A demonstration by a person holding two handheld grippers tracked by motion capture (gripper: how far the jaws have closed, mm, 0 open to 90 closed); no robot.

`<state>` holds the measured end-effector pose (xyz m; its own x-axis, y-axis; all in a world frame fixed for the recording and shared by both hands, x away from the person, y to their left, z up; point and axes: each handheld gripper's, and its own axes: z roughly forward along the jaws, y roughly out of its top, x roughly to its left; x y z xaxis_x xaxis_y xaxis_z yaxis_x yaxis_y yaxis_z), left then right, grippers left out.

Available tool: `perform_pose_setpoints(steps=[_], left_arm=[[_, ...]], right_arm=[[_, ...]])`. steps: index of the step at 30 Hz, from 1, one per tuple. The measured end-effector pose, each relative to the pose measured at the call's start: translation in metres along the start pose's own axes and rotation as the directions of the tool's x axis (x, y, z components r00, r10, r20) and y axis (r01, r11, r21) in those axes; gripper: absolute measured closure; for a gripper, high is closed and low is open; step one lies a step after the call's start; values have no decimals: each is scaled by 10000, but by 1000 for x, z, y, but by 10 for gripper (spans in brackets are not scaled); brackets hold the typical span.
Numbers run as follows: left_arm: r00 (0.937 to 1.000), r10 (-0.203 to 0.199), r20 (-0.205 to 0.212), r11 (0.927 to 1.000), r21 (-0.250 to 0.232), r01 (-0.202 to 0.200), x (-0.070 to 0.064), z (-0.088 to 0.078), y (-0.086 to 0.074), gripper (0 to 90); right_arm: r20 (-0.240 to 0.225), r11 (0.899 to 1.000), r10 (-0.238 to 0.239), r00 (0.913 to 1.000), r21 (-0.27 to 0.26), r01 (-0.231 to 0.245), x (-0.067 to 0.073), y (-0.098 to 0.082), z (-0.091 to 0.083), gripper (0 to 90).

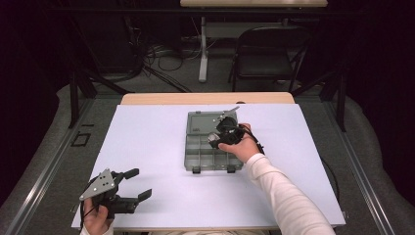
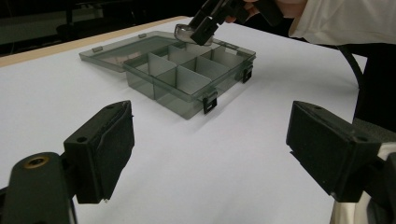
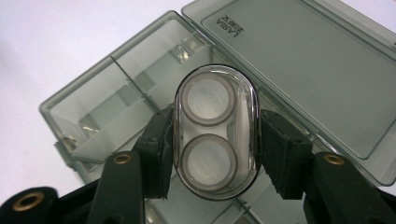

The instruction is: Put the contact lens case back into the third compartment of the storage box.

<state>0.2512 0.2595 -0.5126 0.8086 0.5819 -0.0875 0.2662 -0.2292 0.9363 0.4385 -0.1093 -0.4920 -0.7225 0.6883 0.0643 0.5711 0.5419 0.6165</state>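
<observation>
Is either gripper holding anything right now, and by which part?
The right gripper holds a clear oval two-well case by its long sides, above the open compartment box. The left gripper is open and holds nothing.

Smoky grey organizer box — clear oval case

White long sleeve, black grippers with brass-ringed screw holes, padded black fingers, grey three-cornered plate, black cable.
</observation>
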Motion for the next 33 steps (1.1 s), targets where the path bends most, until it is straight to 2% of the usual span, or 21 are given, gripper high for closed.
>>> perform_pose_setpoints(steps=[11, 13, 26, 29, 30, 33], left_arm=[[10000, -60, -54, 10000, 31, 60, 0, 0, 0, 157], [10000, -62, -57, 10000, 32, 62, 0, 0, 0, 157], [10000, -60, -65, 10000, 38, 61, 0, 0, 0, 157], [10000, -51, -61, 10000, 38, 51, 0, 0, 0, 157], [10000, -61, -66, 10000, 41, 61, 0, 0, 0, 157], [10000, -61, -64, 10000, 46, 61, 0, 0, 0, 157]], right_arm=[[44, 9994, 353, 9994, 61, -353, -9, -2, 7, 484], [25, 9996, 267, 9996, 127, -267, -11, -2, 9, 484], [39, 9988, 471, 9989, 123, -472, -13, -3, 15, 485], [65, 9984, 498, 9987, 280, -500, -13, -3, 14, 485], [52, 9989, 467, 9989, 104, -467, -14, -3, 15, 484], [37, 9978, 634, 9980, 174, -634, -14, -3, 14, 462]])
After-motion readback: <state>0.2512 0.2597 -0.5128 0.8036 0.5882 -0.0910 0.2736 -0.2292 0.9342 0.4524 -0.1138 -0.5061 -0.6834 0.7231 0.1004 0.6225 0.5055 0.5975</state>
